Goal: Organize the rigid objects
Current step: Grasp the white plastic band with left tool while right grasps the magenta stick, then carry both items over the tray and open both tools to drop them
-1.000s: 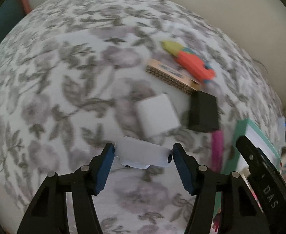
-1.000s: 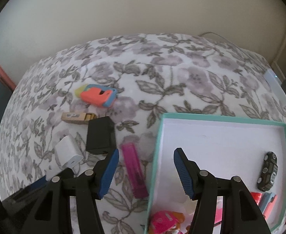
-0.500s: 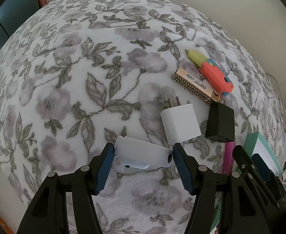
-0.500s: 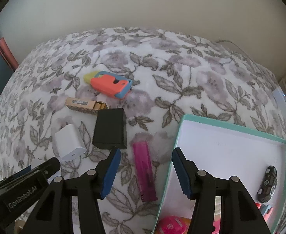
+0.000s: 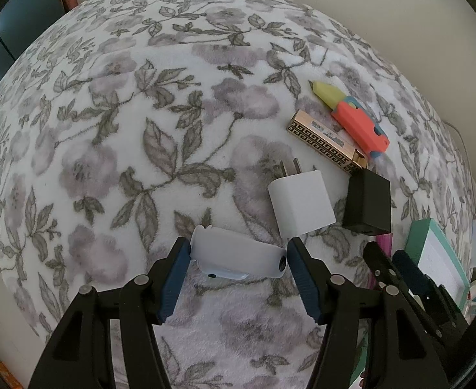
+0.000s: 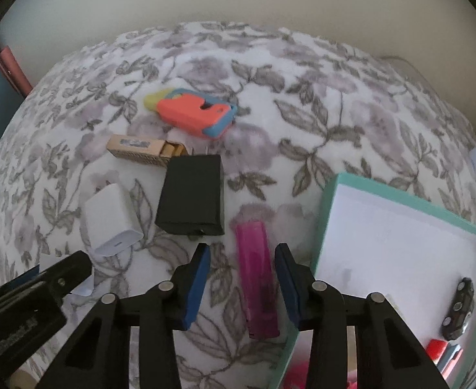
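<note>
— What's under my tongs?
— A fuzzy, matt floral cloth (image 5: pixel 140 162). The white charger (image 5: pixel 299 207) I see is smooth matt plastic with metal prongs.
— And the pink lighter (image 6: pixel 257 278)?
— Glossy, translucent plastic. My blue pads (image 6: pixel 197 287) look ribbed and rubbery.

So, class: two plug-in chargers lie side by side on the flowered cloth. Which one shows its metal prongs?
The white charger: in the left wrist view two metal prongs stick out of its far end. The black charger beside it shows none.
</note>
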{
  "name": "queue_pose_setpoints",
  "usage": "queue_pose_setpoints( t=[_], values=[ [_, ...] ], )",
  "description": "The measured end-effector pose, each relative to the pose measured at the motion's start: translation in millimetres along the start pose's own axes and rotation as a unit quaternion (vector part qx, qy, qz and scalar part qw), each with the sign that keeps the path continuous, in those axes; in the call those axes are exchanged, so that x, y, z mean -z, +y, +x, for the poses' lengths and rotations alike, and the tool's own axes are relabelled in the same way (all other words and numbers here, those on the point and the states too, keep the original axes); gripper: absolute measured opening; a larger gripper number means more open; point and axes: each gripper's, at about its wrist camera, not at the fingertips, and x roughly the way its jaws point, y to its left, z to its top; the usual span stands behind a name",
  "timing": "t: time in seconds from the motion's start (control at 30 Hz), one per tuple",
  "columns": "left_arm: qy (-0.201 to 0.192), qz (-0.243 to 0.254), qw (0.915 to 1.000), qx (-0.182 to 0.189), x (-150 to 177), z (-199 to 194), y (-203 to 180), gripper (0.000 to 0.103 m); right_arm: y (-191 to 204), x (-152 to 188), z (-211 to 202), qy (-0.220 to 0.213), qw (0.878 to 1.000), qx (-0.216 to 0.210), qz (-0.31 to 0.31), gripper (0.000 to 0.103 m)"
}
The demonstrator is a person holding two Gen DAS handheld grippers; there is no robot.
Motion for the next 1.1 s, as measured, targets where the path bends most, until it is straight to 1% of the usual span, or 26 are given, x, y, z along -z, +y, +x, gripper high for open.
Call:
queue_pose_setpoints(
  t=[0.03,0.07,0.1,0.17,0.3,0.33,0.37,0.63,0.73,0.83,0.97,1.1],
  values=[
    [0.0,0.001,1.0,-0.001,1,0,0,0.064,0,1,3,0.005,1.0,-0.001,0.0,0.043],
    [0.0,0.002,1.0,-0.002,1,0,0,0.064,2,2,4,0.002,1.0,0.004,-0.007,0.043],
    [0.0,0.003,1.0,-0.002,1,0,0,0.064,3,2,4,0.004,1.0,0.006,-0.012,0.041],
    [-0.001,0.004,1.0,-0.004,2,0,-1,0.064,3,3,6,0.013,1.0,-0.013,-0.005,0.039],
    [0.001,0.005,1.0,-0.005,3,0,-1,0.064,-2,7,3,0.02,0.999,-0.033,0.013,0.029],
    [0.001,0.006,1.0,-0.005,3,0,-1,0.064,-3,8,2,0.021,0.999,-0.035,0.016,0.027],
    [0.001,0.007,1.0,-0.005,2,0,-1,0.064,-3,10,2,0.022,0.999,-0.03,0.014,0.022],
    [-0.007,0.02,0.9996,-0.016,1,-1,-4,0.064,8,30,-5,0.03,0.999,-0.01,-0.011,0.021],
    [-0.008,0.023,0.9996,-0.017,2,-3,-5,0.064,5,36,-11,0.033,0.999,-0.027,0.009,0.021],
    [-0.011,0.023,0.9995,-0.016,5,-7,-4,0.063,2,39,-24,0.021,0.999,-0.036,0.023,0.021],
    [-0.028,0.021,0.9993,-0.01,7,-21,-3,0.063,-6,38,-53,-0.011,0.998,-0.049,0.045,0.021],
    [-0.063,0.028,0.9976,0.001,10,-45,-10,0.063,-25,38,-83,-0.045,0.996,-0.033,0.072,0.021]
  ],
)
